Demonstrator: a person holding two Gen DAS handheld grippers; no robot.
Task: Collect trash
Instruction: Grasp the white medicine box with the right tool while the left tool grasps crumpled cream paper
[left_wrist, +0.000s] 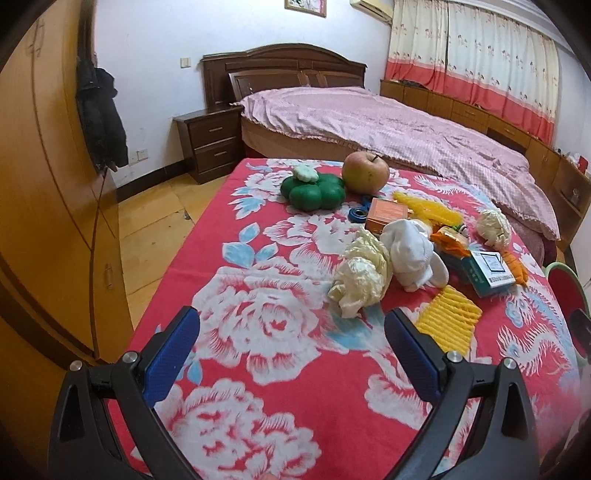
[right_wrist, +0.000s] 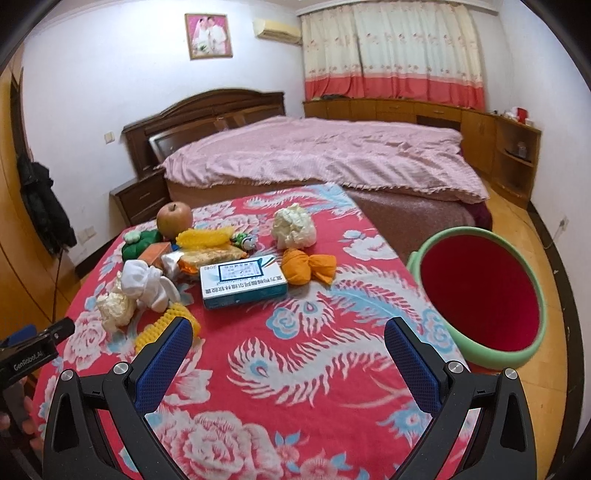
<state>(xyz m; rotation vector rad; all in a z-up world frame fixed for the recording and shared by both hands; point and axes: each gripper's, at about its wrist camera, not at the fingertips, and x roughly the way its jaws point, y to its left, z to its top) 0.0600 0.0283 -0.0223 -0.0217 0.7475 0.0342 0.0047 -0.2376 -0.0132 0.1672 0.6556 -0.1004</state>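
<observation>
Both claws are wide open and hold nothing. Left claw (left_wrist: 291, 328) hangs over the red flower cloth (left_wrist: 258, 369), with a crumpled cream wad (left_wrist: 360, 280) just past its tips. Right claw (right_wrist: 288, 339) hangs over a bare part of the cloth, with the bin (right_wrist: 532, 347) near its right finger.

Trash lies in a bunch on the far half of the cloth. The near wad looks like squashed, wrinkly paper or plastic. A second cream wad (right_wrist: 294, 226) sits farther back, apart from the rest. A shiny orange snack wrapper (right_wrist: 207, 258) lies behind a white and teal box (right_wrist: 243, 282). Two bumpy yellow foam nets show, one close to the claws (left_wrist: 448, 317) and one at the back (right_wrist: 203, 236). A white sock ball (left_wrist: 410, 254) touches the near wad. An orange cloth bundle (right_wrist: 308, 269) lies right of the box. An apple (left_wrist: 365, 171) and a green toy (left_wrist: 313, 190) sit near the far edge.

The bin is green with a red inside, tipped toward the claws at the cloth's right edge. The near half of the cloth is bare. A pink bed (right_wrist: 332, 155) stands behind the cloth.
</observation>
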